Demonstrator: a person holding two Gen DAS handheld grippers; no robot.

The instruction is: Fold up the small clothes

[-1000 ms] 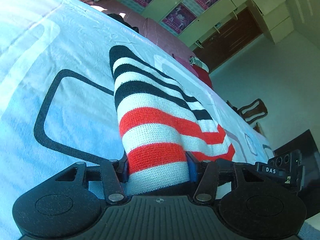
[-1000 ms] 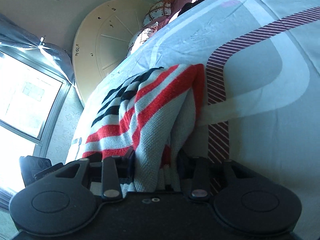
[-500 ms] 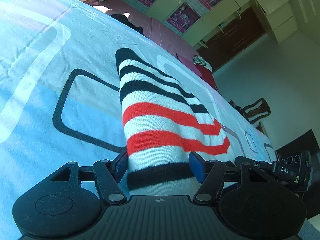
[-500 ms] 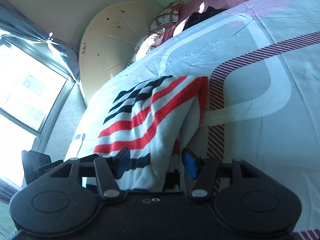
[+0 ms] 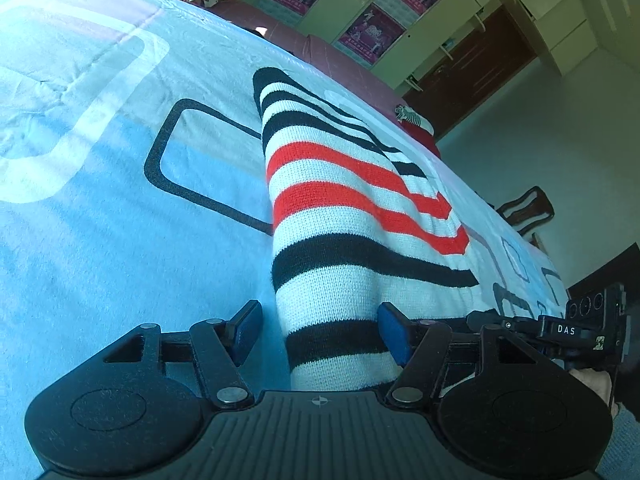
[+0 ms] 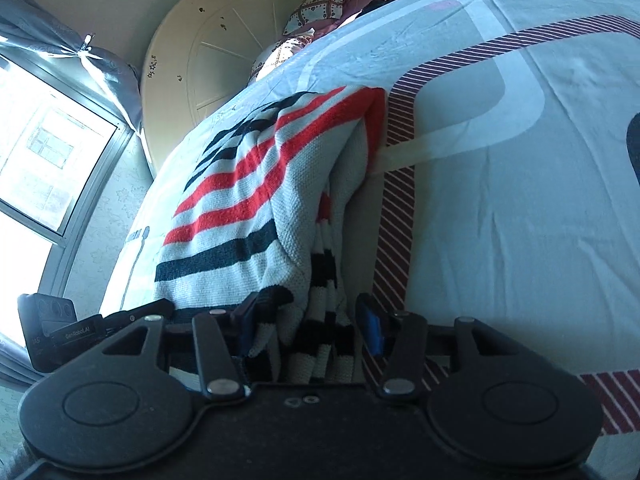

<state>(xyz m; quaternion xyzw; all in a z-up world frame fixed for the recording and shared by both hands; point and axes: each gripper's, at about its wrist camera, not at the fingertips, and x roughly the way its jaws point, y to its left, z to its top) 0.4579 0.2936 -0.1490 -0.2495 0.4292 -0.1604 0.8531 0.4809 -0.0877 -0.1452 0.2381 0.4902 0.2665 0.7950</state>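
Observation:
A small knitted sweater (image 5: 344, 216) with white, black and red stripes lies folded on the bed; it also shows in the right wrist view (image 6: 264, 200). My left gripper (image 5: 320, 330) is open, its blue-padded fingers standing apart on either side of the sweater's near end. My right gripper (image 6: 308, 320) is open too, its fingers straddling the folded edge where several knit layers stack. The right gripper's body (image 5: 576, 328) shows at the far right of the left wrist view.
The light blue bedsheet (image 5: 120, 184) with black and white outlined shapes spreads all round. Pillows (image 6: 316, 4) and a round white headboard (image 6: 224, 52) lie at the far end. A window (image 6: 40, 168) is left; a wooden chair (image 5: 528, 208) stands beside the bed.
Both grippers have opened and let go of the sweater, then drawn back toward its near end. The sweater now rests flat on the bed with more black stripes in view.

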